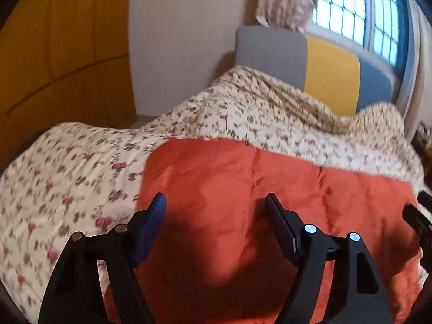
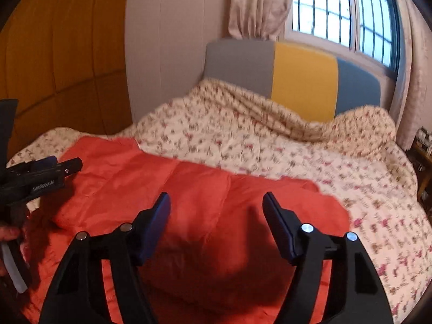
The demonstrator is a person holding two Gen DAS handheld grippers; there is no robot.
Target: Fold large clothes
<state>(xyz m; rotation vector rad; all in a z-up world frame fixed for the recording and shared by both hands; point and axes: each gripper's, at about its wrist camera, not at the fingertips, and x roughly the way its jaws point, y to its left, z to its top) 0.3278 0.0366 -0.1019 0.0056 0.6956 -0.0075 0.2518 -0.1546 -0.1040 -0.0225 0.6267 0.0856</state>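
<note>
A large orange-red padded garment (image 1: pixel 229 172) lies spread flat on a floral quilt (image 1: pixel 67 178) that covers the bed. My left gripper (image 1: pixel 216 198) hovers over the garment's near part, open, with nothing between its fingers. In the right wrist view the same garment (image 2: pixel 194 181) fills the near middle, and my right gripper (image 2: pixel 216 197) hangs above it, open and empty. The left gripper (image 2: pixel 54 170) shows at that view's left edge over the garment's left side, held by a hand. A part of the right gripper (image 1: pixel 421 216) shows at the left wrist view's right edge.
A headboard (image 2: pixel 302 81) in grey, yellow and blue panels stands at the far end of the bed under a barred window (image 2: pixel 337 8) with a curtain (image 2: pixel 256 2). A wooden wardrobe (image 2: pixel 59 54) is on the left. Small shelves (image 2: pixel 422 145) stand at the right.
</note>
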